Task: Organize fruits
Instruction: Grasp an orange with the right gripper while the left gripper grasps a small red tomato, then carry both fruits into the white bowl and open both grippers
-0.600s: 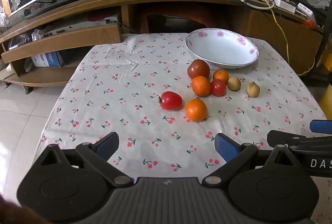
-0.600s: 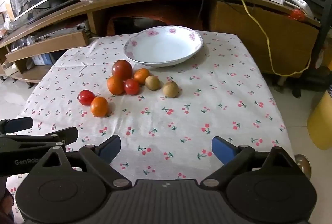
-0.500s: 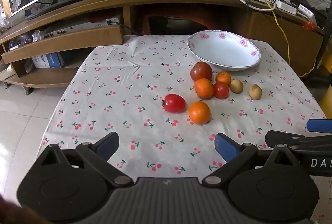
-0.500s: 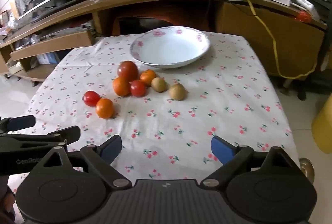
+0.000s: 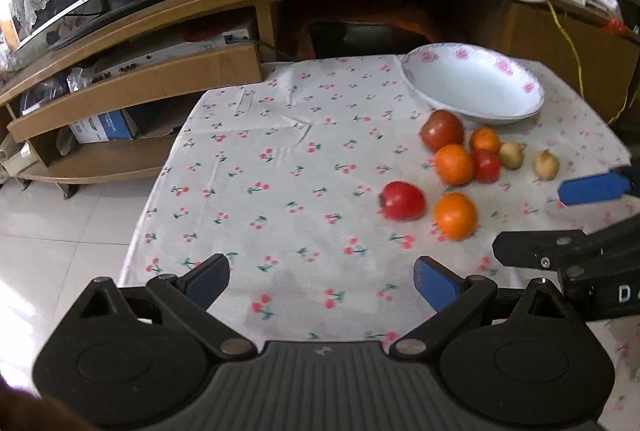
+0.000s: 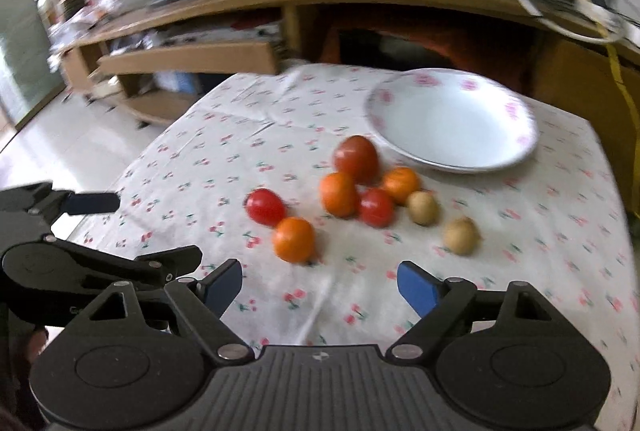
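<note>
Careful: both your left hand-held gripper [image 5: 322, 281] and right hand-held gripper [image 6: 320, 281] hang spread and empty, 8 fruits [image 6: 348, 193] clustered on the desk [image 5: 280, 191] beside the bowl [image 6: 454, 119] (round ones roll if nudged).

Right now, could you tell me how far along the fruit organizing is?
Nothing looks done: the white bowl holds no fruit. Nothing is in hand either; the left claw and right claw are both open and hold nothing, short of the fruit. All eight pieces are left on the tablecloth, from the nearest orange to the large tomato beside the bowl.
</note>
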A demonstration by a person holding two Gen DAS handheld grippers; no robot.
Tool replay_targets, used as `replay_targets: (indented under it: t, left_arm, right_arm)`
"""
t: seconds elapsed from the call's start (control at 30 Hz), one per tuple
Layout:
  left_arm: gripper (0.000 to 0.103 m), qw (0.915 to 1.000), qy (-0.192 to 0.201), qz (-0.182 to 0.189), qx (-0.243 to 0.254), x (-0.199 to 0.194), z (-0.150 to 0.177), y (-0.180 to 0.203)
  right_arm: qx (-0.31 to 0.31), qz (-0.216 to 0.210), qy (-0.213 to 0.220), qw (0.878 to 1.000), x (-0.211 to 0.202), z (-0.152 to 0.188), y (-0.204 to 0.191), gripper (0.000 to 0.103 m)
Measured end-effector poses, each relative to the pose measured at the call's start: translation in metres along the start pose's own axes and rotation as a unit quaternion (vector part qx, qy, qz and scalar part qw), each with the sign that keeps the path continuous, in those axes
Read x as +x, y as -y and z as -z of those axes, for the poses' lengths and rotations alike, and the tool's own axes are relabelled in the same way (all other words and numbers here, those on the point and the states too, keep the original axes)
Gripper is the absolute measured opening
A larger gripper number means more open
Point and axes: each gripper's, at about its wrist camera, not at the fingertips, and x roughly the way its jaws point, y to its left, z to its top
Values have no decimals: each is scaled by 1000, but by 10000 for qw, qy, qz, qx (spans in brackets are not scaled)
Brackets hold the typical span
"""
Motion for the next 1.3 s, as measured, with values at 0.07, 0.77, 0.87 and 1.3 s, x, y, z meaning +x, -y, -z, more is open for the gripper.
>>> replay_targets:
  t: [0.07,0.77,0.87,1.3]
  left_arm:
    - [102,10000,-44,-7,-49,6,1,-6]
    - [67,9960,-20,852,264,27,-20,23]
    - [62,9953,-45,901,360,34,-31,35]
    - [39,9964,-181,817,166,65,-39,31]
  right_arm:
    - [-38,-101,-96,9999,10,-5,-1,73]
    - [-25,-101,-317,9994,19,-8,33,29]
    - [81,-43,-371,9993,14,-6,39,29]
    - [281,-81,-317,9991,9,-11,45,30]
